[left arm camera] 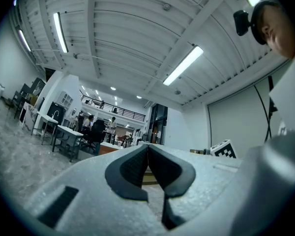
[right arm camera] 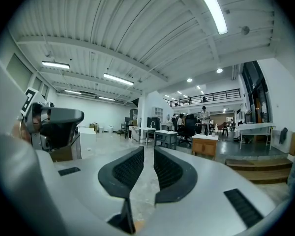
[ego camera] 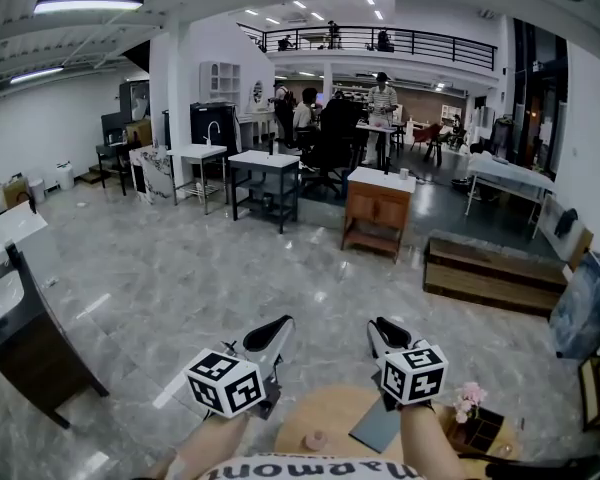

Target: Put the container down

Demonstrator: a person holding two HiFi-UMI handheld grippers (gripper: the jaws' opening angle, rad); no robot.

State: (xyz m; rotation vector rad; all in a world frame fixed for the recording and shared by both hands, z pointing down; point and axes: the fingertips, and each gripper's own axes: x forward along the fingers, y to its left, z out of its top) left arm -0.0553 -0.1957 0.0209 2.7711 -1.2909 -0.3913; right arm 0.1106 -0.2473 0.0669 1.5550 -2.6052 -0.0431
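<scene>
The small pale round container (ego camera: 316, 438) stands upright on the round tan wooden table (ego camera: 330, 408) at the bottom of the head view. It is close in front of you and clear of both tools, and too small to show more detail. Beside it on the tabletop lies a flat grey-blue slab (ego camera: 378, 426). A dark slatted box (ego camera: 480, 430) with pink flowers (ego camera: 469, 398) sits at the table's right edge. You hold your left gripper (ego camera: 278, 326) and right gripper (ego camera: 384, 330) side by side above the table, apart from each other. Both point roughly level out over the grey marbled floor (ego camera: 180, 268). The left gripper's jaws meet at their tips with nothing between them. The right gripper's jaws are drawn narrow and are also empty.
</scene>
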